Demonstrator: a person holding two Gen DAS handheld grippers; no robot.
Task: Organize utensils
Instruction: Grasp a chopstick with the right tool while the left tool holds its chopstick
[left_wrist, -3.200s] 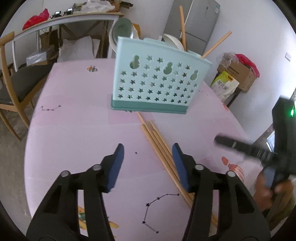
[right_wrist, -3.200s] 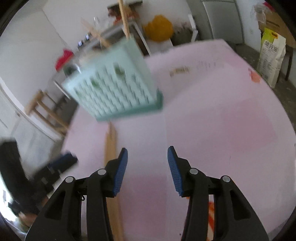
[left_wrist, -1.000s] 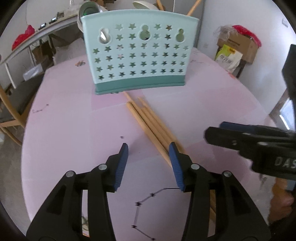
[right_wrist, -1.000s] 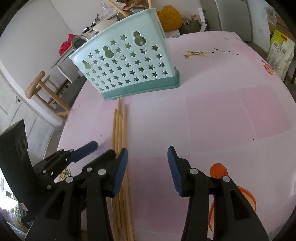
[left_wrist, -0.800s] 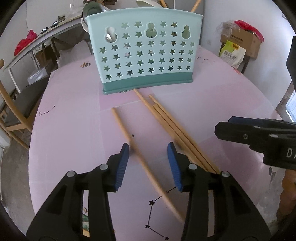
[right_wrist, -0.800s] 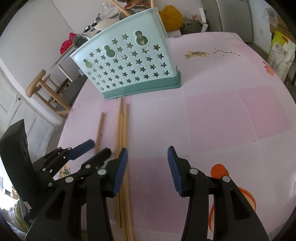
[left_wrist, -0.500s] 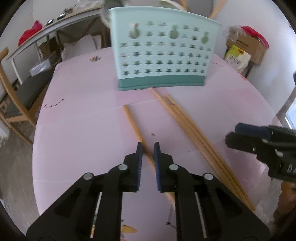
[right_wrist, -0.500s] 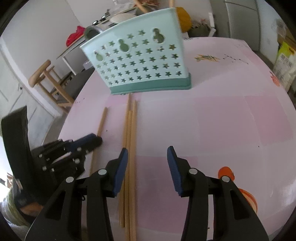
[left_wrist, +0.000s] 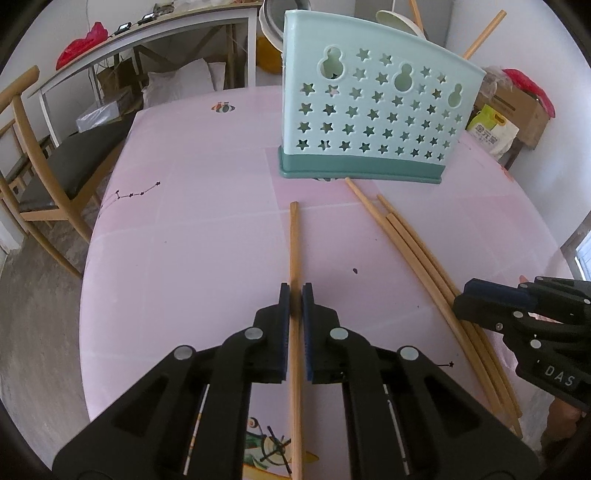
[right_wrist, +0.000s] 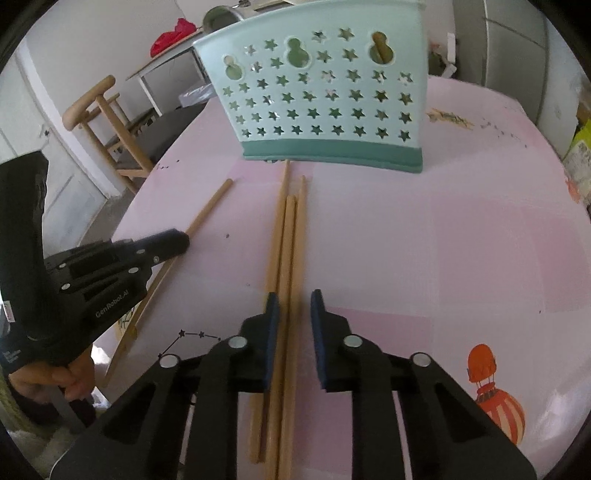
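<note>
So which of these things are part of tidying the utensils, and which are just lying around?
Part of the job: single chopstick, chopstick bundle, star-holed holder, left gripper, right gripper.

Just there: chair, side table, cardboard box.

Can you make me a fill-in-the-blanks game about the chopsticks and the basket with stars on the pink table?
1. The left hand-held gripper is shut on ____ chopstick.
2. The basket has ____-shaped holes.
3. The bundle between the right hand-held gripper fingers lies on a ____ table.
4. The basket stands ____ on the table.

Missing words: one; star; pink; upright
</note>
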